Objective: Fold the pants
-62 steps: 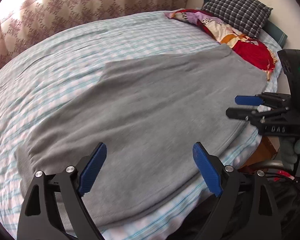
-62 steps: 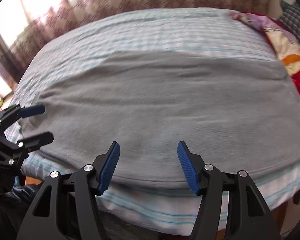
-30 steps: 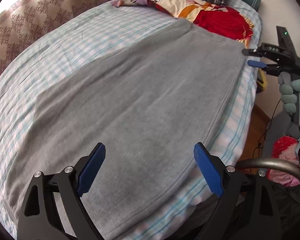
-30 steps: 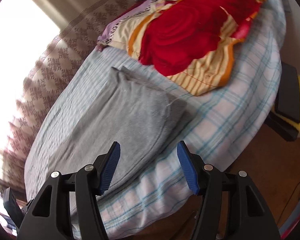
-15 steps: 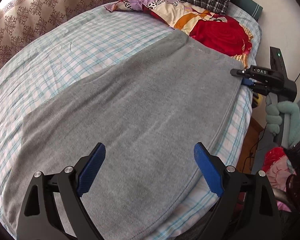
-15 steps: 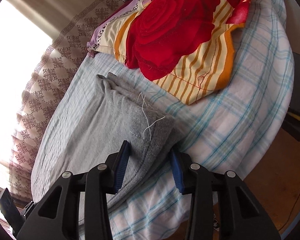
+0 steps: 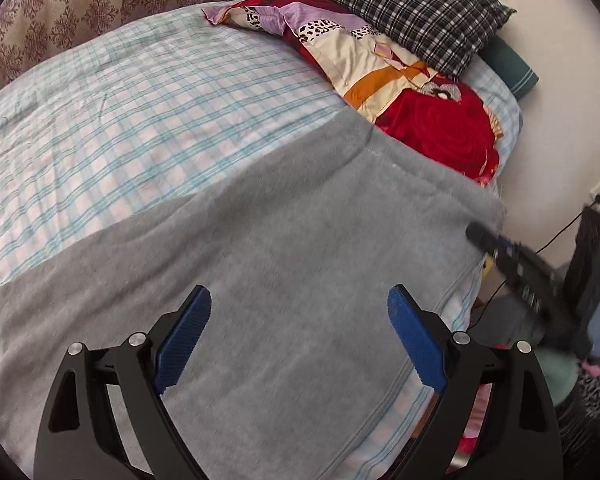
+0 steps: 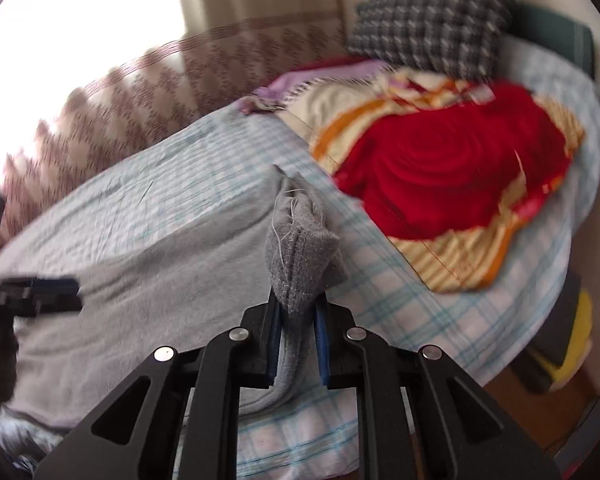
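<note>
Grey pants (image 7: 300, 248) lie flat along the near side of the bed. My left gripper (image 7: 299, 304) hovers over their middle, its jaws wide apart and empty. At the far right the right gripper (image 7: 484, 238) meets the pants' end corner, blurred. In the right wrist view my right gripper (image 8: 298, 312) has its jaws closing, with the blue pads pinching that hemmed corner (image 8: 300, 248), which bunches upward with loose threads. The rest of the pants (image 8: 140, 272) stretches away to the left, where the left gripper (image 8: 56, 292) shows.
The blue checked sheet (image 7: 120, 120) covers the bed. A red flowered quilt (image 7: 440, 132) and a checked pillow (image 7: 412, 4) sit at the head end, just past the pants. A patterned curtain (image 7: 80, 0) hangs behind. A black device (image 7: 592, 252) and cables stand beyond the bed's right edge.
The right gripper's jaws have come together on the pants' end corner and raised it off the sheet while rolling. The left gripper has slid along the pants toward the pillow end, still open.
</note>
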